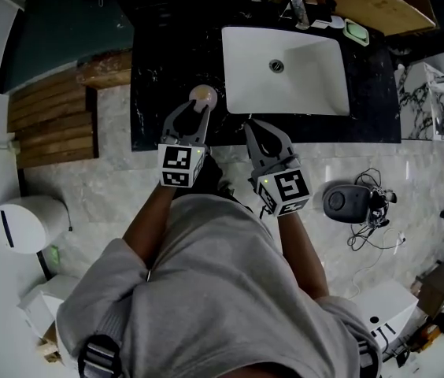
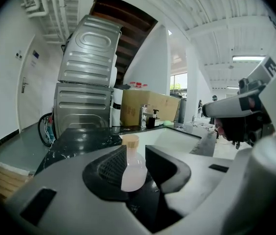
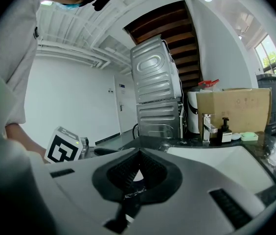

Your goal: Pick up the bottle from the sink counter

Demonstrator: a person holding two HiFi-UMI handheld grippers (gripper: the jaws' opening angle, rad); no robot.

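Note:
A small pinkish bottle (image 1: 203, 95) with a tan cap stands on the black sink counter (image 1: 167, 61), just left of the white basin. My left gripper (image 1: 201, 109) reaches it from the counter's front edge. In the left gripper view the bottle (image 2: 132, 168) stands upright between the parted jaws of that gripper (image 2: 135, 156), its left side partly hidden by the left pad; I see no firm squeeze on it. My right gripper (image 1: 249, 126) hovers by the basin's front left corner. In its own view the right gripper (image 3: 137, 169) has its jaws together and holds nothing.
The white basin (image 1: 285, 69) fills the counter's right half, with a faucet (image 1: 299, 10) and a green soap dish (image 1: 356, 31) behind it. A wooden slatted platform (image 1: 53, 116) lies left. A round dark device (image 1: 346, 201) with cables sits on the floor right. Stacked metal machines (image 2: 86, 82) stand beyond.

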